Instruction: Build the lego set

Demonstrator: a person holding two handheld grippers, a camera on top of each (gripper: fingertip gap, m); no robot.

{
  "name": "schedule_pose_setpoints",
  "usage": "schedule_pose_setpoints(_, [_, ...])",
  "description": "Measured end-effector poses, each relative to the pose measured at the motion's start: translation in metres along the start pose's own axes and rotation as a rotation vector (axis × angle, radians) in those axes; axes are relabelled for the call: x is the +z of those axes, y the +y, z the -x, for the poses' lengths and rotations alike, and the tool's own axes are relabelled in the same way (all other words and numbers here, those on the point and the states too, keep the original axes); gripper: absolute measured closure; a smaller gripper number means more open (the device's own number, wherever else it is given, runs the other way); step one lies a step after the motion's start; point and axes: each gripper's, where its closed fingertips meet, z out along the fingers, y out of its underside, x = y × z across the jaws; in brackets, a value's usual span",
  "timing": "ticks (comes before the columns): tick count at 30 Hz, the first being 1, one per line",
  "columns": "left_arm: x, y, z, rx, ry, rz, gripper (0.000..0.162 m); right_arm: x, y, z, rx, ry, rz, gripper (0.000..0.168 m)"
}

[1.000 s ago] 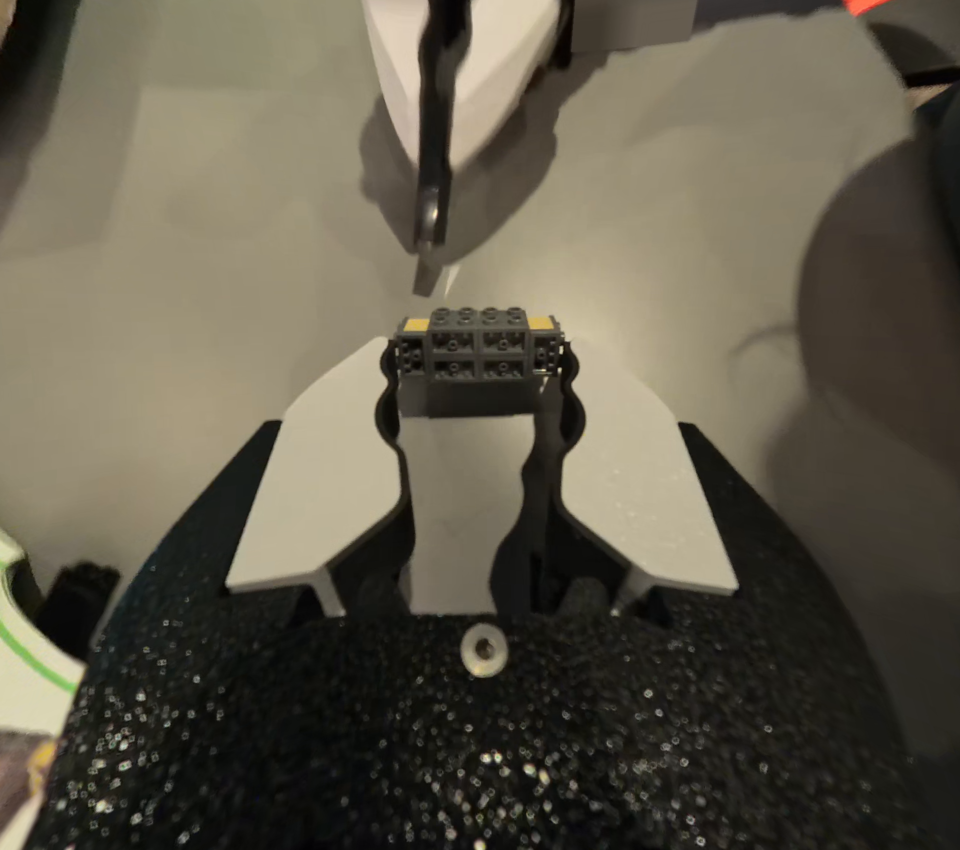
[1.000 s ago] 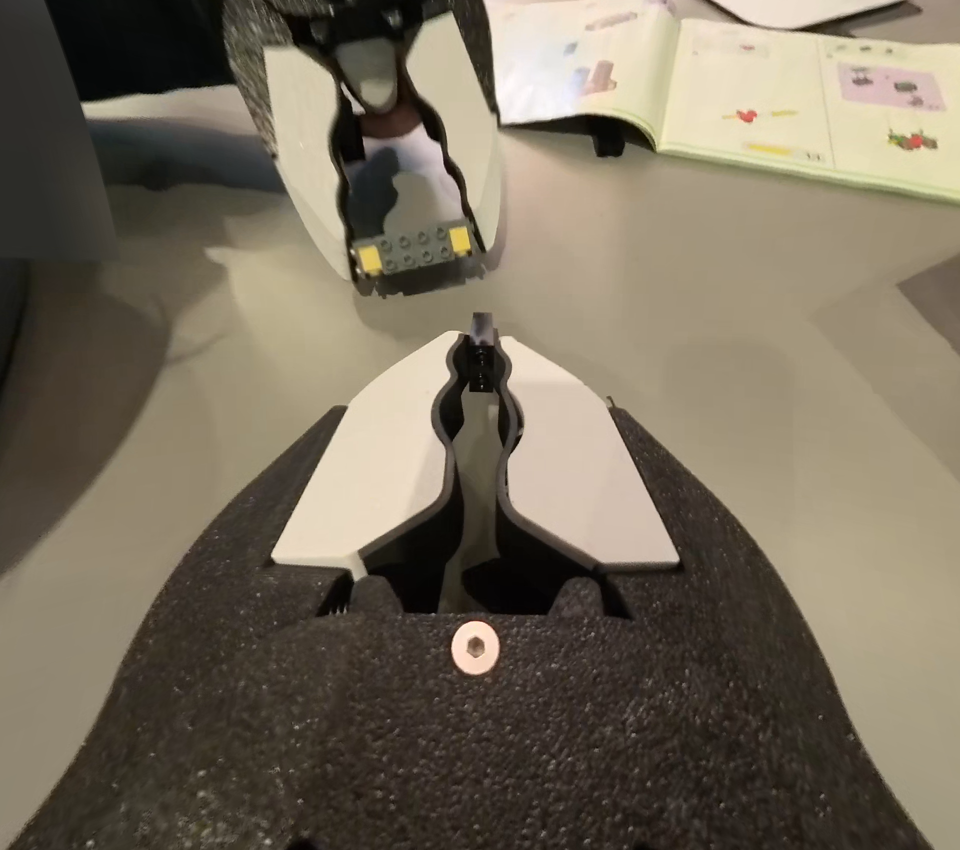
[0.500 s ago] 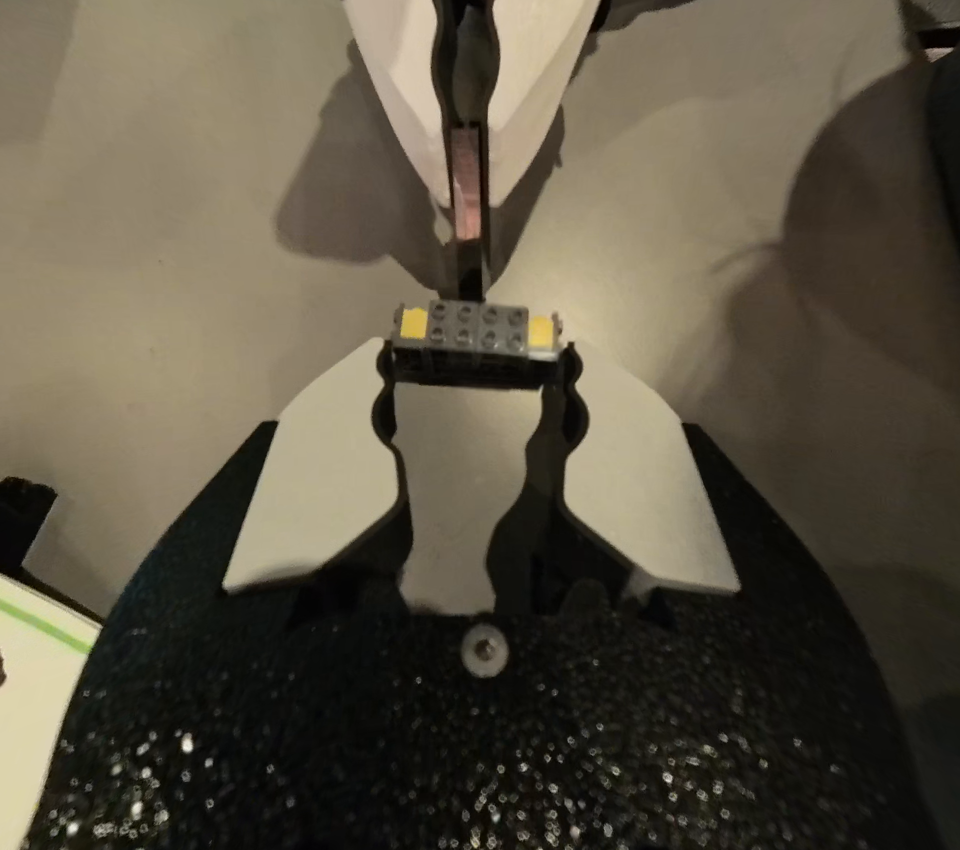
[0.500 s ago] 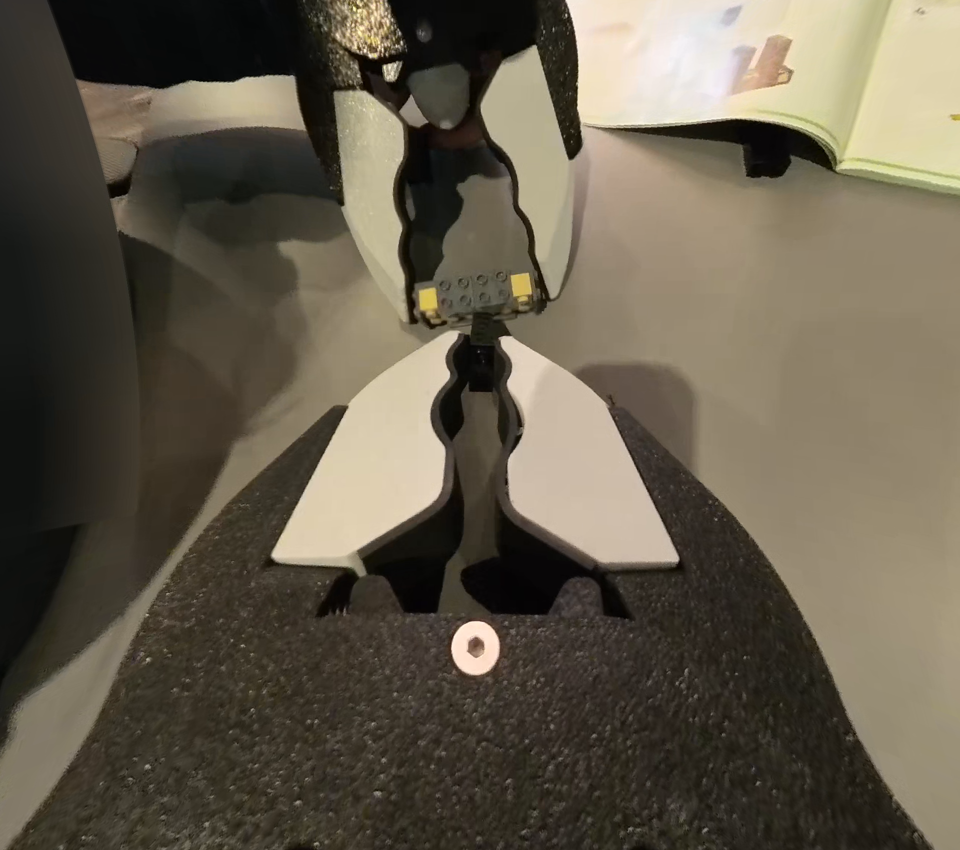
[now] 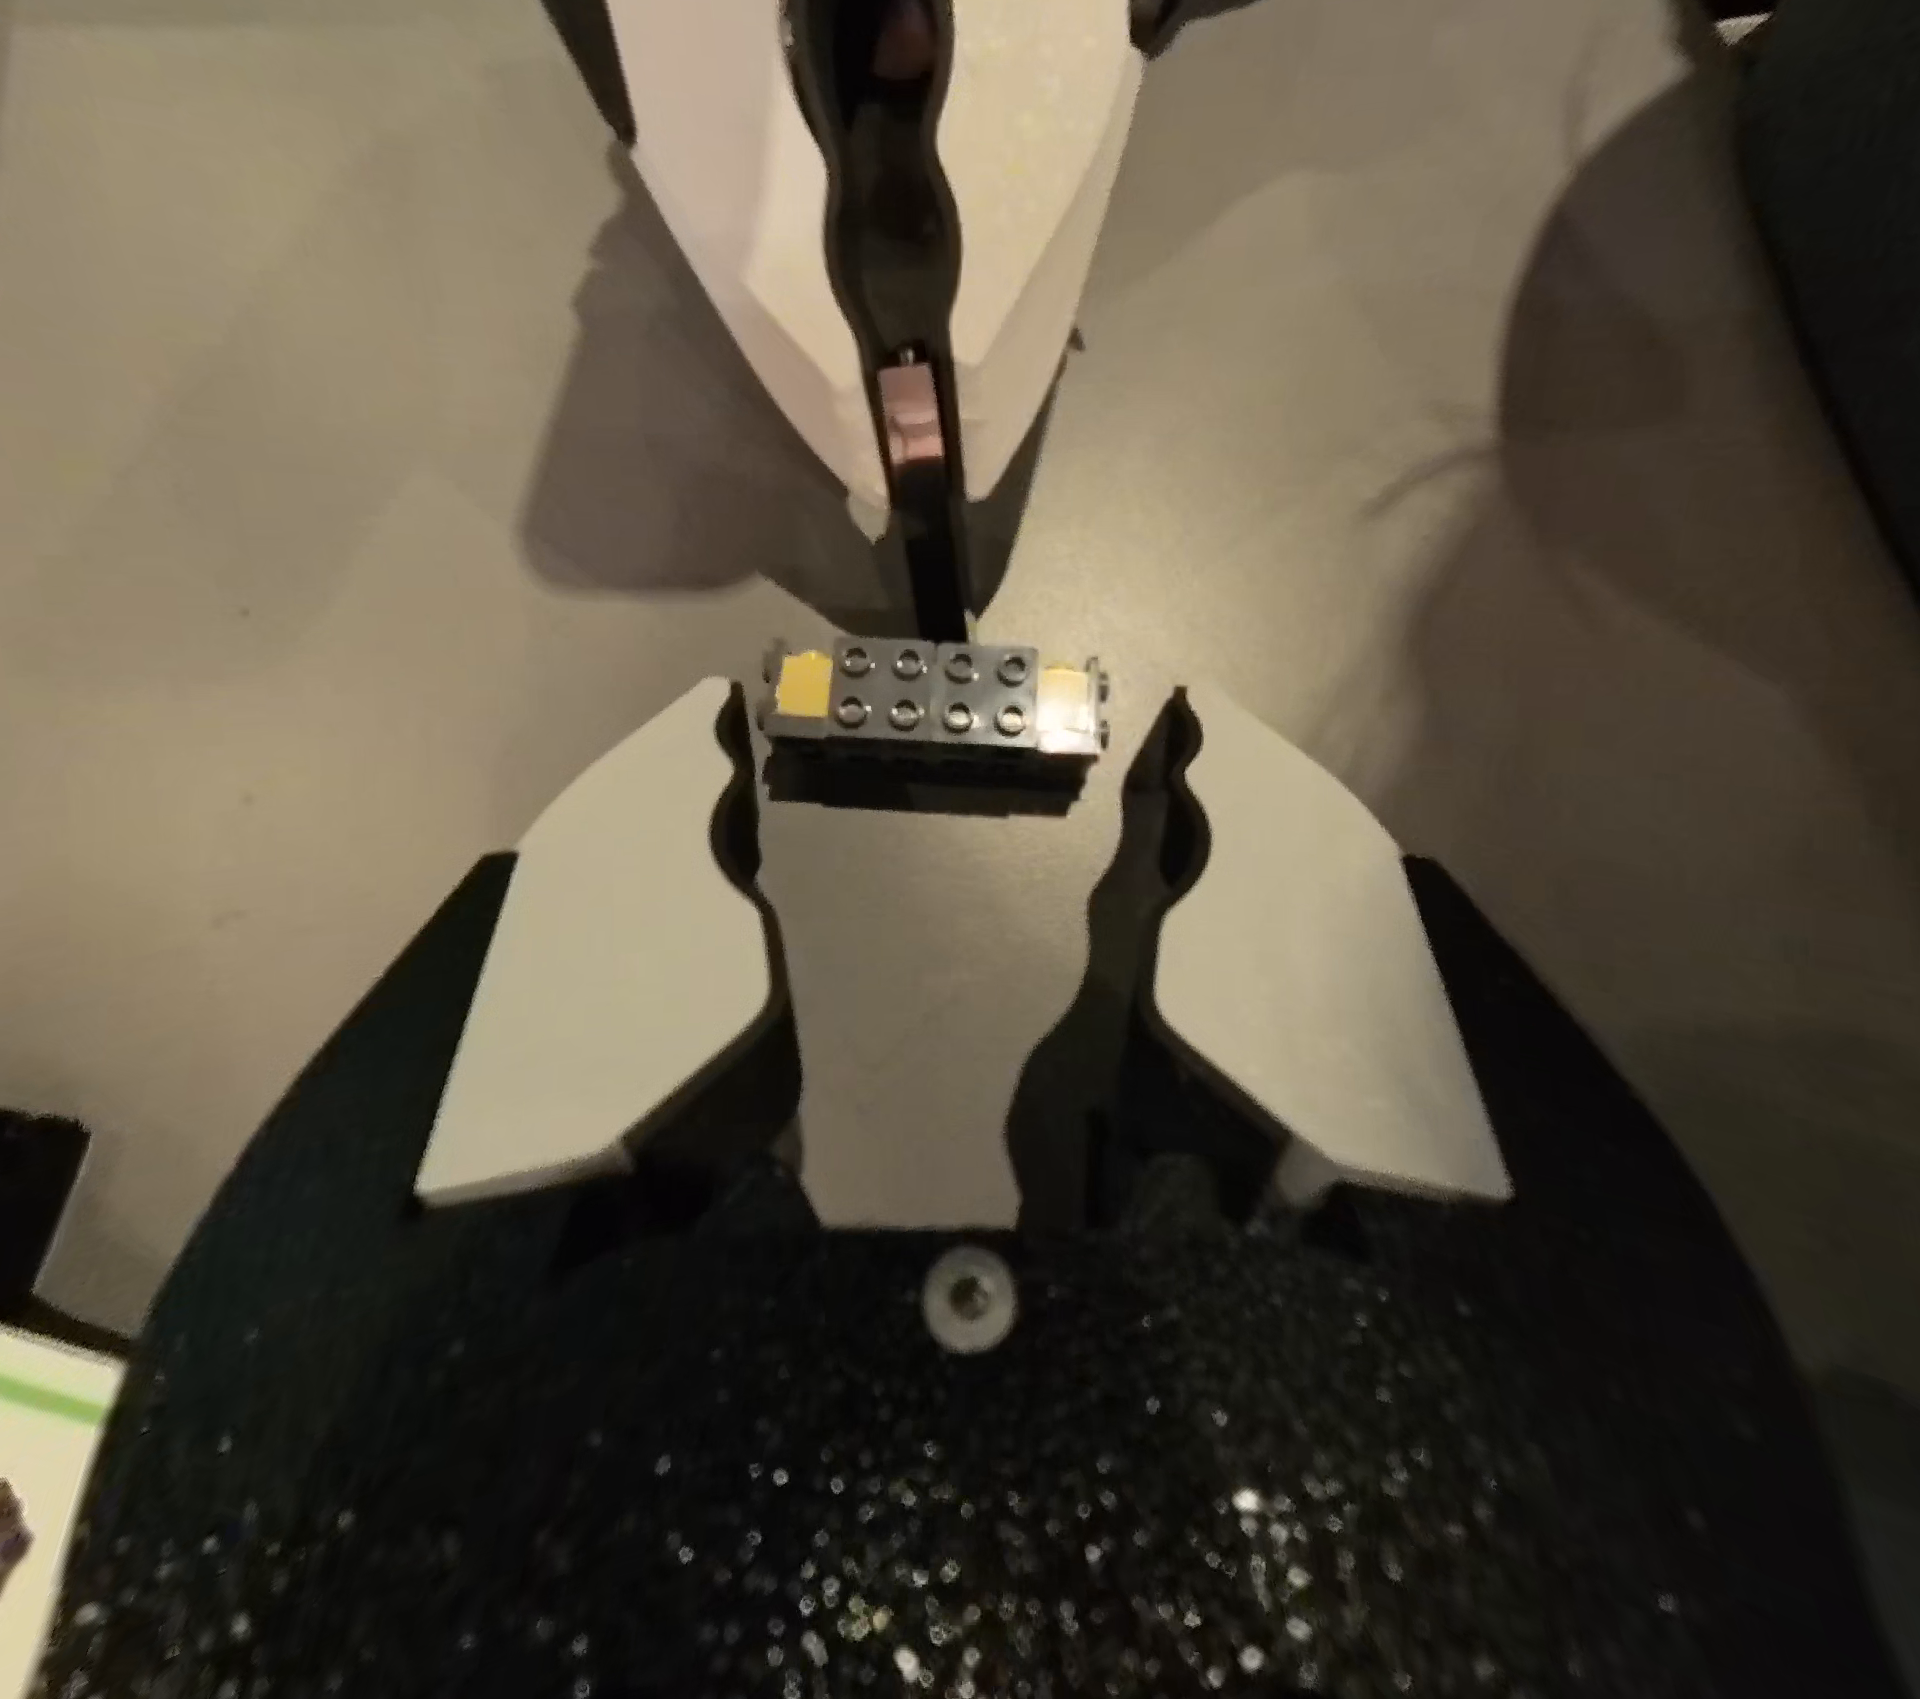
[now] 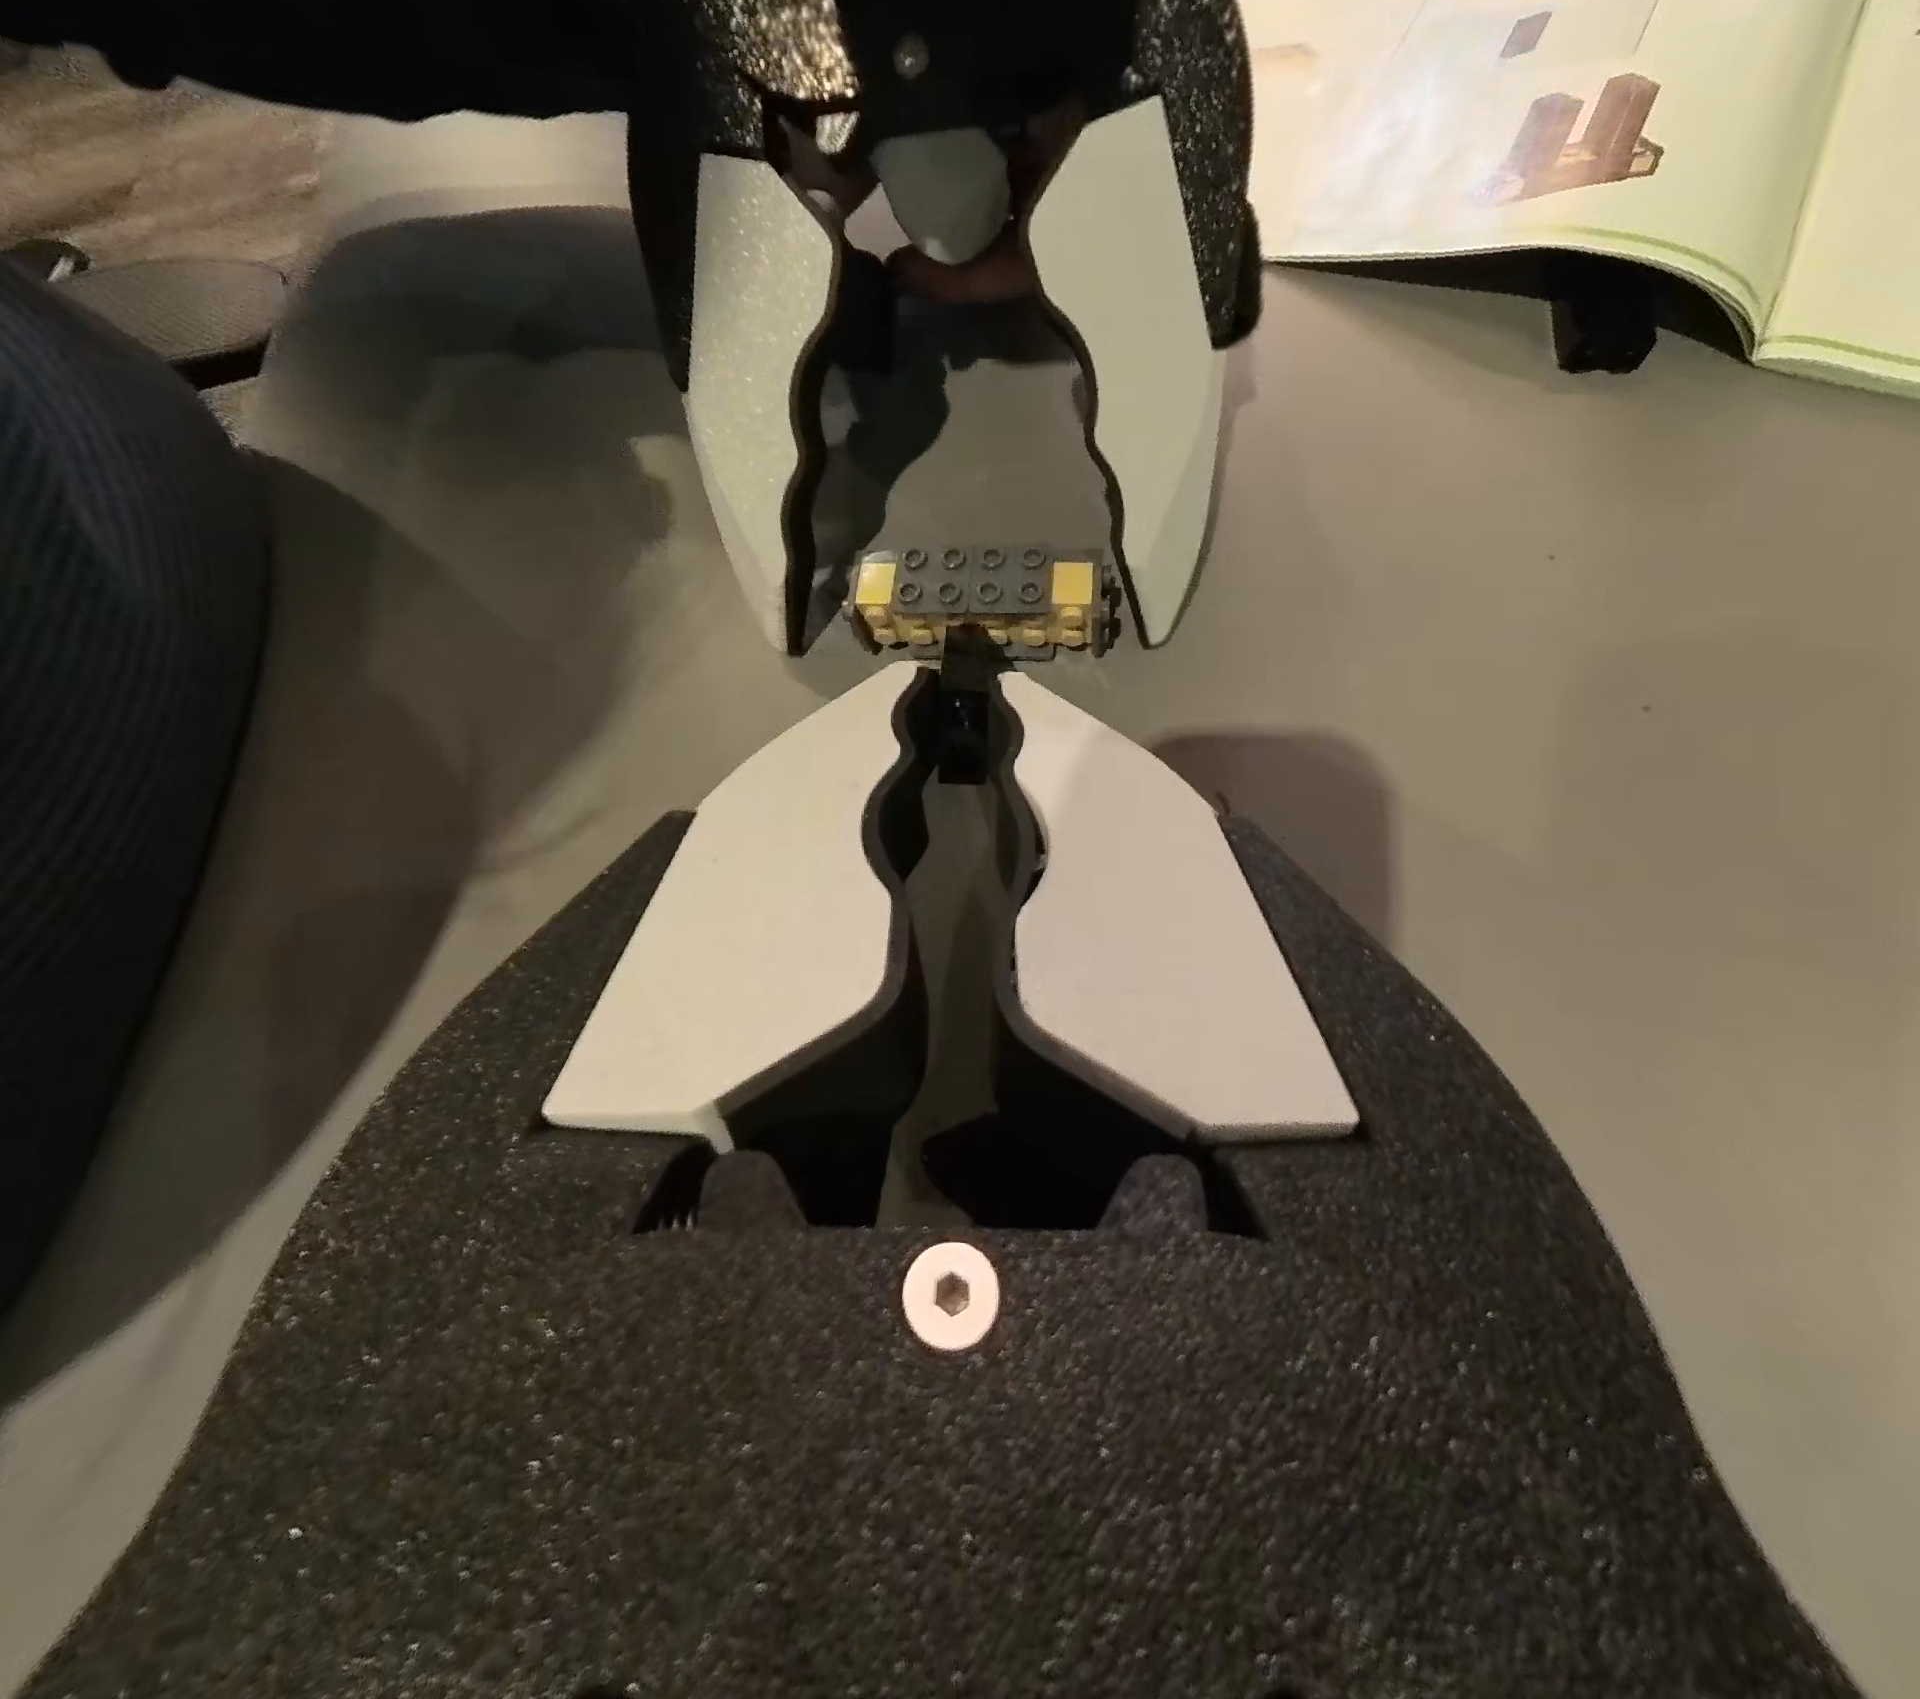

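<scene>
Fingers of left gripper (image 5: 951, 709) are being held spread beside grey-yellow brick assembly (image 5: 935, 695); right gripper (image 6: 961, 719), pinching black piece (image 6: 961, 730), is best being pressed squarely.

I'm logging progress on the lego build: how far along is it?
Done: a small grey block with yellow end tiles is assembled. In hand: the right claw grips a black piece meeting the block's side; the left claw stands open around the block. Left: whether the piece has seated is unclear, and the open booklet suggests more steps.
</scene>
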Motion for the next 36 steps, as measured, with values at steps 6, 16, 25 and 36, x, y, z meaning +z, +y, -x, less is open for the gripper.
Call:
schedule_pose_setpoints(6, [0.002, -0.002, 0.002, 0.013, 0.015, -0.001, 0.089, 0.003, -0.002, 0.0, -0.004, -0.005, -0.003, 0.161])
schedule_pose_setpoints(16, [0.001, -0.002, 0.005, 0.01, 0.007, -0.004, 0.097, -0.015, -0.009, -0.004, 0.172, 0.003, -0.097, 0.161])
schedule_pose_setpoints(25, [-0.008, -0.015, 0.017, 0.105, -0.186, -0.105, 0.098, -0.03, -0.004, -0.016, 0.35, 0.061, -0.134, 0.16])
schedule_pose_setpoints(36, [-0.031, -0.061, 0.019, 0.247, -0.423, -0.366, 0.098, -0.03, -0.016, -0.03, 0.453, 0.09, -0.205, 0.161])
